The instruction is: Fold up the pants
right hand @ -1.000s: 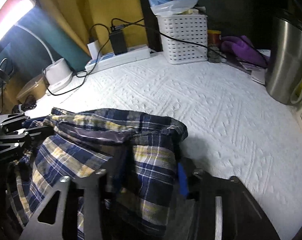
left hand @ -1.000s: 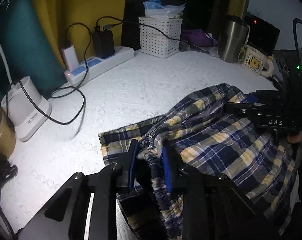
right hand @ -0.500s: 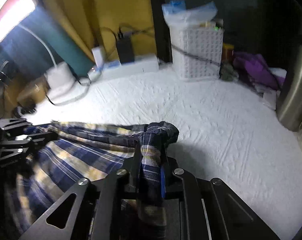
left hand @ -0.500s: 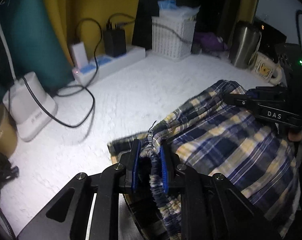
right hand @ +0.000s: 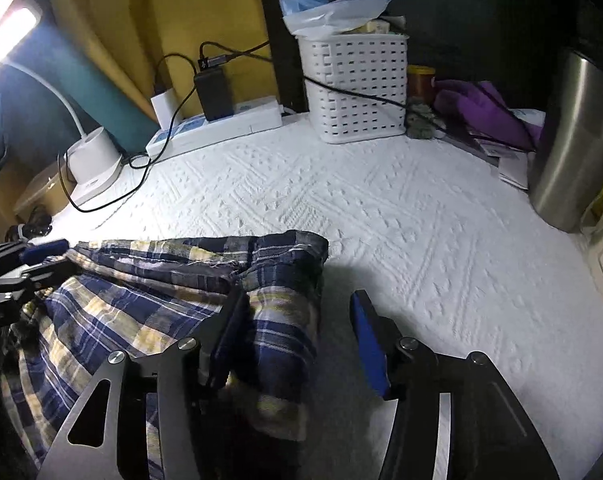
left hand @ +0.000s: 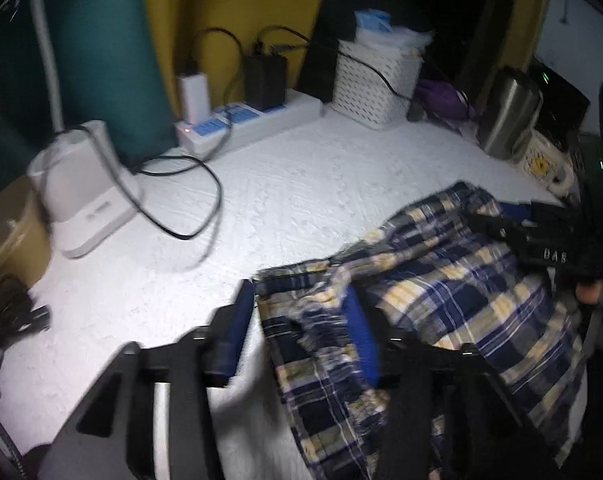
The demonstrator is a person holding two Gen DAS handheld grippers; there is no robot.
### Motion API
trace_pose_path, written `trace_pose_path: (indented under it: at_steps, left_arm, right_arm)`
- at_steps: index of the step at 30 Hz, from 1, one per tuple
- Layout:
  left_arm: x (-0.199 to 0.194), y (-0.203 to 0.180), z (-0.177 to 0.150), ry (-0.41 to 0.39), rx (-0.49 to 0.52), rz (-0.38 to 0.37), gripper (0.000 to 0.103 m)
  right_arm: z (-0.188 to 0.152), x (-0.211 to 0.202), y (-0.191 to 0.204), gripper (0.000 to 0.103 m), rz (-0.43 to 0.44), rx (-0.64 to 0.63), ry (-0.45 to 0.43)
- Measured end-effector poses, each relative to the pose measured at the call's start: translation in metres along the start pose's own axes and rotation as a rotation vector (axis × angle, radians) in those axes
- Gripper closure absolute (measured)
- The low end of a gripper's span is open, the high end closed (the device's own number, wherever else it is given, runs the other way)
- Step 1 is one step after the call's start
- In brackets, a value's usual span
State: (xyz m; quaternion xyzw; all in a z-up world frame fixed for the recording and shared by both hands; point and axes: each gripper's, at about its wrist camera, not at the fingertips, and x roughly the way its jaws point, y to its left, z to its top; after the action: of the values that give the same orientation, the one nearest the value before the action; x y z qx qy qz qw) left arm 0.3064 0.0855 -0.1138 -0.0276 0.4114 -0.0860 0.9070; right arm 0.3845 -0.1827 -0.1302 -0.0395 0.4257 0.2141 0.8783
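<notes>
L wrist view: my left gripper (left hand: 297, 328) stands wide, pants (left hand: 441, 304) bunched between fingers, spreading right toward right gripper (left hand: 541, 240).
R wrist view: right gripper (right hand: 297, 340) wide too; pants (right hand: 161, 292) lie left, long axis L–R.
</notes>
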Motion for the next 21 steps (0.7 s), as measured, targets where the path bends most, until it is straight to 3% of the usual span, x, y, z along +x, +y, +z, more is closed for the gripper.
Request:
trace_pose_path:
  at_steps: [2, 4, 6, 10, 15, 21]
  left_arm:
    - [-0.014, 0.000, -0.001, -0.018, -0.022, -0.017, 0.051]
    - [-0.024, -0.001, -0.004, -0.036, -0.040, -0.026, 0.036]
    - [-0.031, -0.004, -0.010, -0.036, -0.062, -0.059, 0.030]
    - [-0.028, -0.013, -0.025, 0.003, -0.061, -0.068, 0.029]
    - [-0.008, -0.009, -0.044, 0.086, -0.082, -0.029, 0.028]
    - [-0.014, 0.000, -0.048, 0.088, -0.090, -0.010, 0.027]
  right_arm:
    - [-0.001, -0.010, 0.002, 0.047, 0.001, 0.001, -0.004]
    - [-0.004, -0.020, 0.005, 0.047, 0.004, -0.005, -0.011]
    - [-0.010, -0.027, 0.009, 0.047, 0.013, -0.012, -0.009]
    - [-0.022, -0.034, 0.018, 0.046, 0.029, -0.037, 0.013]
    - [-0.039, -0.029, 0.022, 0.040, 0.017, -0.060, 0.041]
    - [-0.049, -0.033, 0.010, 0.029, 0.001, -0.041, 0.035]
